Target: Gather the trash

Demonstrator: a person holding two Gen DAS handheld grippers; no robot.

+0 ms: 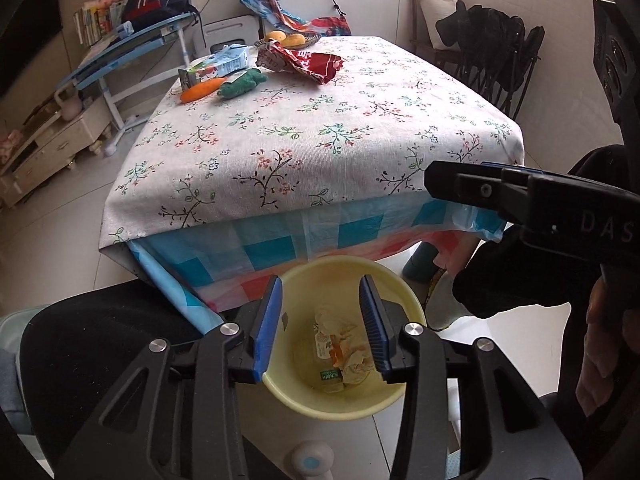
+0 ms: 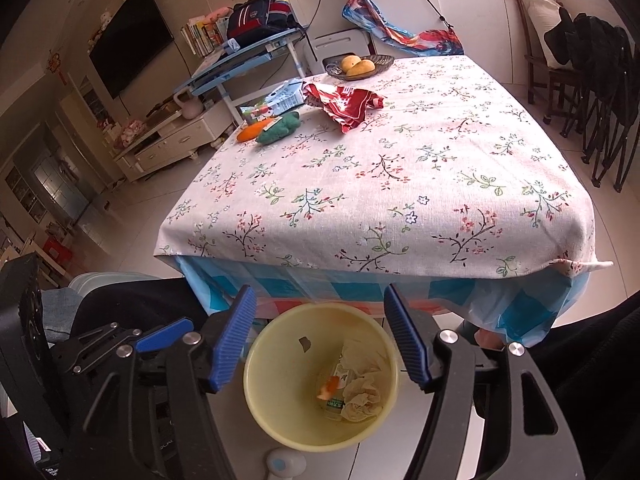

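Note:
A yellow trash bin [image 1: 396,288] [image 2: 256,392] stands on the floor by the table's near edge, holding a plastic bottle and crumpled tissue [image 2: 362,398]. My left gripper [image 1: 320,292] hangs open and empty above the bin. My right gripper [image 2: 320,304] is also open and empty above it; it shows from the side in the left wrist view [image 1: 434,182]. On the far left of the table lie a red snack wrapper [image 1: 308,62] [image 2: 346,106] and a blue milk carton [image 1: 224,62] [image 2: 286,98].
A toy carrot [image 2: 250,130] and green plush [image 2: 280,128] lie by the carton. A fruit bowl [image 2: 360,66] sits at the far edge. The floral tablecloth [image 2: 400,168] covers the table. Chairs [image 2: 592,80] stand right; a desk and TV stand left.

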